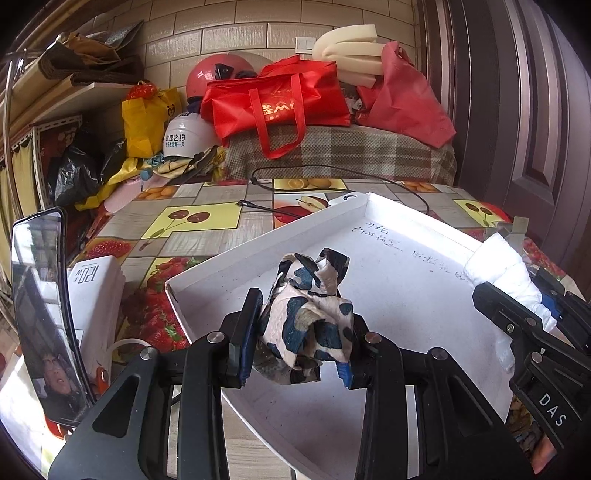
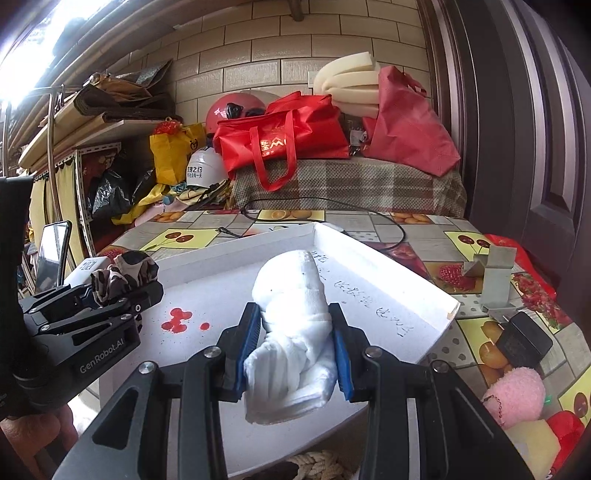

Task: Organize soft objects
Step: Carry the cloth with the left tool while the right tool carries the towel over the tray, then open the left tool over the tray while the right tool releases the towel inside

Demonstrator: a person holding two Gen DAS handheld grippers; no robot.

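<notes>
The handwriting (image 1: 384, 236) on the tray (image 1: 424, 306) is too small to read, and the white sock (image 2: 291, 332) hides part of it in the right view. The rope (image 2: 314, 465) and yellow sponge (image 2: 535, 443) are cut off by the picture's edge. The patterned cloth (image 1: 310, 317) covers the right pad of the left hand-held gripper (image 1: 301, 345).

Beige tiled wall (image 1: 229, 33), dark panelled door (image 1: 517, 110), fruit-print tablecloth (image 1: 192, 218)

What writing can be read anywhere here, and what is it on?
"GenRobot.AI": left gripper.
"DAS": right gripper.
"120W": white charger box.
Handwriting in white tray: illegible.
White helmet and red bag print: too blurred.
</notes>
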